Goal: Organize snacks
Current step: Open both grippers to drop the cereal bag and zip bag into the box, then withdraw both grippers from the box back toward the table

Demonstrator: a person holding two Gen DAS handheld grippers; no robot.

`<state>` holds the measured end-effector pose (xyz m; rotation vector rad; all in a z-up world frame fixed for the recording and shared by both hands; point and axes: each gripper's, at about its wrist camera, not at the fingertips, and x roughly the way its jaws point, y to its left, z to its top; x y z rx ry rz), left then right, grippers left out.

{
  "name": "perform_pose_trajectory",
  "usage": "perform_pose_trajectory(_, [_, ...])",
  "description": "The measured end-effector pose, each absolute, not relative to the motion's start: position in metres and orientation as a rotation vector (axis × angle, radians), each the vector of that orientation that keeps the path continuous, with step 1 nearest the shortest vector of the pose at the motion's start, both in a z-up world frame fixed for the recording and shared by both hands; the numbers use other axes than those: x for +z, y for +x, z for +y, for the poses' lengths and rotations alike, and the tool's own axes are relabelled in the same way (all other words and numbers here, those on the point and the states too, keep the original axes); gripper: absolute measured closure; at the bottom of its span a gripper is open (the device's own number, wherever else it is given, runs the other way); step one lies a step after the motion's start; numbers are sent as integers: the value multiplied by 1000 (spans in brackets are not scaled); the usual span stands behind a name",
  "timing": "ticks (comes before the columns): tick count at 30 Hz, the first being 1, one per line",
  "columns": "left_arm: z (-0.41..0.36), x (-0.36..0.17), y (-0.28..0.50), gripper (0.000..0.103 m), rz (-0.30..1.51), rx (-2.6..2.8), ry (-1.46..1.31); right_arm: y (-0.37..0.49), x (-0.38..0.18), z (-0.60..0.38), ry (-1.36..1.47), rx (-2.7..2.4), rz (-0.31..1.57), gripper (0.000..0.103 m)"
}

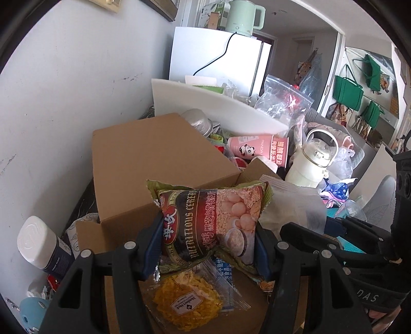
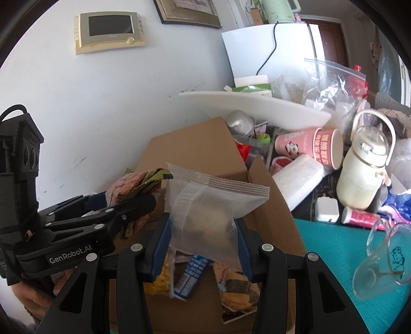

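A cereal packet (image 1: 210, 226) is gripped by the left tool (image 1: 208, 246) at lower centre; a frosted pouch (image 2: 205, 213) is clamped by the right tool (image 2: 203, 244), above an open cardboard box (image 2: 272, 231).

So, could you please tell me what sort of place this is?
Most likely a lived-in home: a small white fridge with a green kettle on top, an intercom panel on the wall, and handbags hanging by the doorway.
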<state>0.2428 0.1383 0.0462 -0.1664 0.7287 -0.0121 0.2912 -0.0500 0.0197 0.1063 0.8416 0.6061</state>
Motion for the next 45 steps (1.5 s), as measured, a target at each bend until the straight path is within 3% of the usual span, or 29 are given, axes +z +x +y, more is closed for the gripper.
perform_pose_trajectory(19, [138, 8, 269, 43, 948, 91, -114, 307, -20, -42, 20, 495, 1008, 54])
perform_pose_trajectory(23, [144, 6, 271, 43, 971, 100, -141, 302, -17, -40, -36, 456, 997, 36])
perform_pose_trajectory(45, [120, 75, 219, 34, 770, 34, -67, 255, 42, -66, -99, 317, 834, 35])
